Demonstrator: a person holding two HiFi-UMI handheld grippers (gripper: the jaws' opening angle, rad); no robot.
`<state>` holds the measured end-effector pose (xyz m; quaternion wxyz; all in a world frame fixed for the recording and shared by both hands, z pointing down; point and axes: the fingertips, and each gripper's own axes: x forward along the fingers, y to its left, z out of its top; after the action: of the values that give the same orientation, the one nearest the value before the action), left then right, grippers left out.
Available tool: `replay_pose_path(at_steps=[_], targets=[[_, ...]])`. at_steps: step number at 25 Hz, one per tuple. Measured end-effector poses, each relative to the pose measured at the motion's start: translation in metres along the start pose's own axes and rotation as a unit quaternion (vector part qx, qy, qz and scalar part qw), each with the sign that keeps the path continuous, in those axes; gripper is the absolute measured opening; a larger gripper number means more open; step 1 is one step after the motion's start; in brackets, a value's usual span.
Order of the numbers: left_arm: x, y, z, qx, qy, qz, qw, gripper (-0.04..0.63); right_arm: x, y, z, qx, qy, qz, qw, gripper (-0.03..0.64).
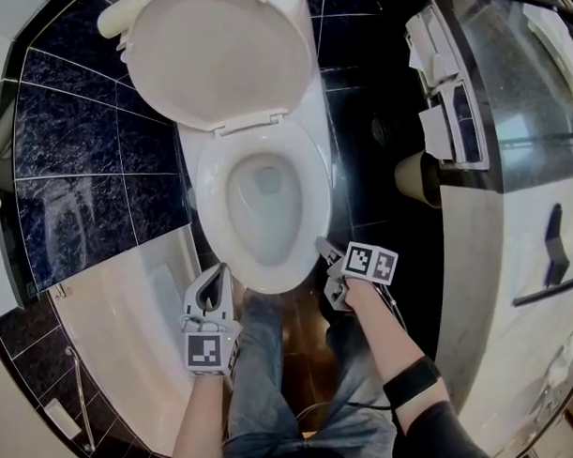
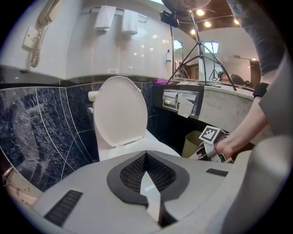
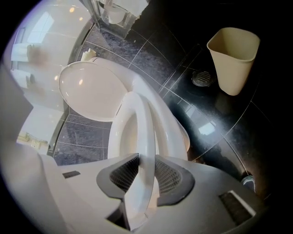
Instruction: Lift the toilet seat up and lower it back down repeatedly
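Just in front of the toilet bowl [image 3: 173, 130], the left gripper [image 1: 219, 271] hangs clear, its jaws together on nothing. At the bowl's front right edge, the right gripper [image 3: 144, 171] pinches the toilet seat [image 3: 143, 123], which is raised a little off the bowl. At the bowl's back, the lid [image 1: 218, 52] stands open.
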<state>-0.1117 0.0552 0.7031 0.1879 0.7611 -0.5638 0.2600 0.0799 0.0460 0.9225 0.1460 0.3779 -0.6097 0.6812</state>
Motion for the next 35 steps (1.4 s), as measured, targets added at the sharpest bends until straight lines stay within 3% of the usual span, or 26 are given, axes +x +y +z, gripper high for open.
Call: replay_pose_path(at_steps=[4, 8, 12, 16, 23, 27, 35], targets=[[-0.020, 0.000, -0.010, -0.001, 0.017, 0.001, 0.9998, -0.002, -0.022, 0.025, 0.007, -0.005, 0.002, 0.000, 1.000, 0.124], [-0.049, 0.003, -0.044, -0.002, 0.062, 0.002, 0.9980, -0.002, -0.045, 0.056, 0.018, -0.007, 0.005, -0.002, 1.000, 0.125], [-0.065, -0.001, -0.086, -0.040, 0.114, -0.007, 0.9926, -0.002, -0.063, 0.088, 0.033, -0.016, 0.005, -0.004, 1.000, 0.127], [-0.056, -0.016, -0.098, -0.068, 0.136, -0.030, 0.9879, -0.002, -0.076, 0.115, 0.045, -0.025, 0.002, -0.004, 1.000, 0.129], [-0.024, -0.029, -0.052, -0.085, 0.101, -0.061, 0.9894, -0.002, -0.090, 0.152, 0.068, -0.034, -0.015, 0.005, 0.999, 0.132], [-0.015, -0.016, -0.014, -0.099, 0.065, -0.052, 0.9916, -0.002, -0.095, 0.165, 0.077, -0.031, -0.025, 0.004, 0.999, 0.132], [-0.007, 0.010, 0.038, -0.127, 0.036, -0.038, 0.9905, -0.002, -0.106, 0.193, 0.102, -0.008, -0.049, 0.009, 0.999, 0.140]])
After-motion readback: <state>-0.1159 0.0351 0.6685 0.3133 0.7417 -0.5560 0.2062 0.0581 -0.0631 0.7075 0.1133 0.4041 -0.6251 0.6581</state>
